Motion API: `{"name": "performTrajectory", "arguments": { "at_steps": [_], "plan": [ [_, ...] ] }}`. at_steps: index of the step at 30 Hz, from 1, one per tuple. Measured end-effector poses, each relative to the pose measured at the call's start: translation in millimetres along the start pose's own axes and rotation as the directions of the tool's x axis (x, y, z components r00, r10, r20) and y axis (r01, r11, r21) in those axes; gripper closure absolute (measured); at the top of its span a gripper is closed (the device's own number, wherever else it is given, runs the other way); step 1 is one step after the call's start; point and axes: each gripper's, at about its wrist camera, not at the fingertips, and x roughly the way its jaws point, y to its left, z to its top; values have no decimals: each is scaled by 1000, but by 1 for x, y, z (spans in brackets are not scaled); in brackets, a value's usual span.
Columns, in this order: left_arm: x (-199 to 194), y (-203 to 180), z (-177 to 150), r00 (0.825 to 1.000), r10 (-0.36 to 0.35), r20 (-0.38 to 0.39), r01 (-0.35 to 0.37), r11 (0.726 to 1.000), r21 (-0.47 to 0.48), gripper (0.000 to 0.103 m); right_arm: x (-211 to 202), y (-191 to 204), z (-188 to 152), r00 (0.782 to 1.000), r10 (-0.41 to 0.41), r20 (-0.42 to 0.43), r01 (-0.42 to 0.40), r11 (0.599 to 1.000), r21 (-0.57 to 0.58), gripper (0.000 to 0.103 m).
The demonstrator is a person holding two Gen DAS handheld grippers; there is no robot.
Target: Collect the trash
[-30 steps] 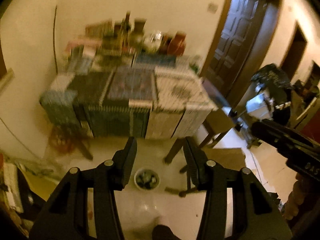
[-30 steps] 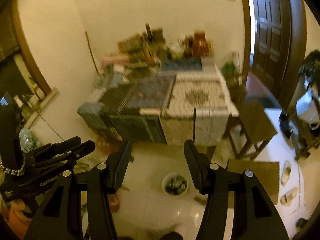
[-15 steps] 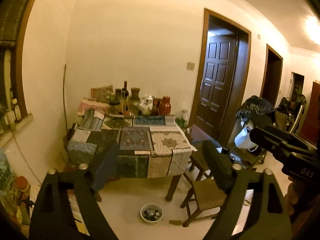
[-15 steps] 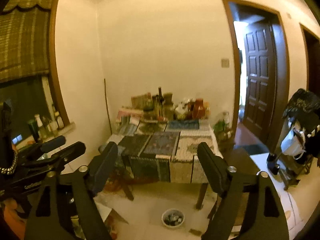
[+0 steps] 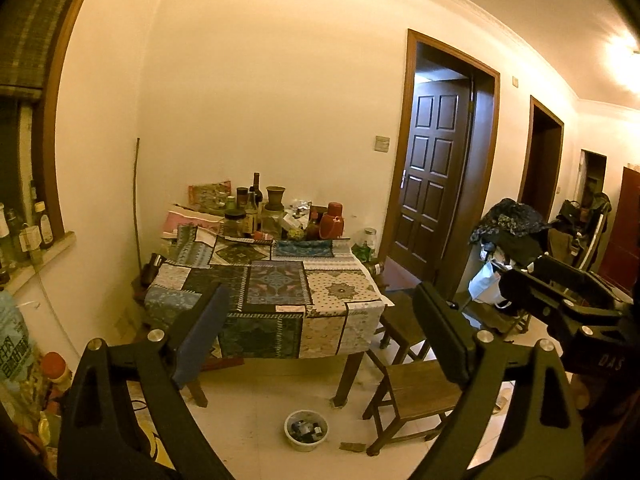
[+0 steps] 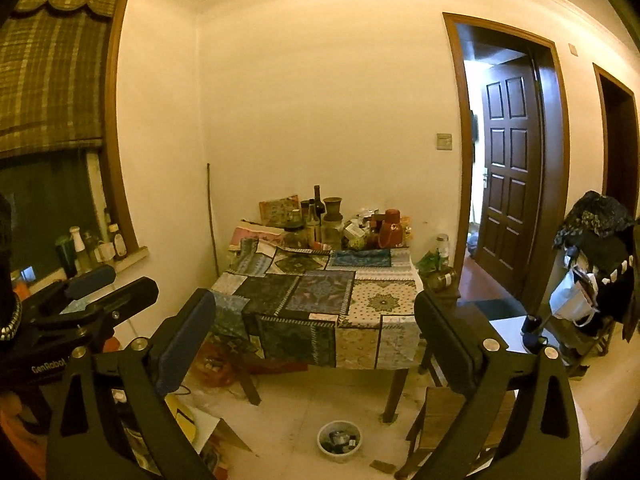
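A small white bowl (image 5: 306,430) holding dark bits of trash stands on the pale floor near the table's front right leg; it also shows in the right wrist view (image 6: 338,441). A flat brown scrap (image 5: 352,447) lies on the floor beside it. My left gripper (image 5: 320,312) is open and empty, held high and well back from the table. My right gripper (image 6: 316,312) is open and empty, at the same height. Each gripper shows at the edge of the other's view.
A table with a patchwork cloth (image 5: 280,284) carries bottles, jars and a red jug (image 5: 332,226) at its far end. A wooden stool (image 5: 416,396) stands right of the table. Clutter lies on the floor at left (image 6: 208,364). A dark door (image 5: 434,184) stands open.
Both grippers have tilted up from looking down at the floor to looking across the room. Both jaws have spread wider.
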Motion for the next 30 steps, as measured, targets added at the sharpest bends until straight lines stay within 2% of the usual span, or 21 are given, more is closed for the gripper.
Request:
{"name": "performTrajectory", "arguments": {
  "at_steps": [30],
  "plan": [
    [6,-1,-5,1000,5,-2,-5,1000,-5,10,-7,-3,-3,1000,13,-18,-13,1000,-4,4]
  ]
}}
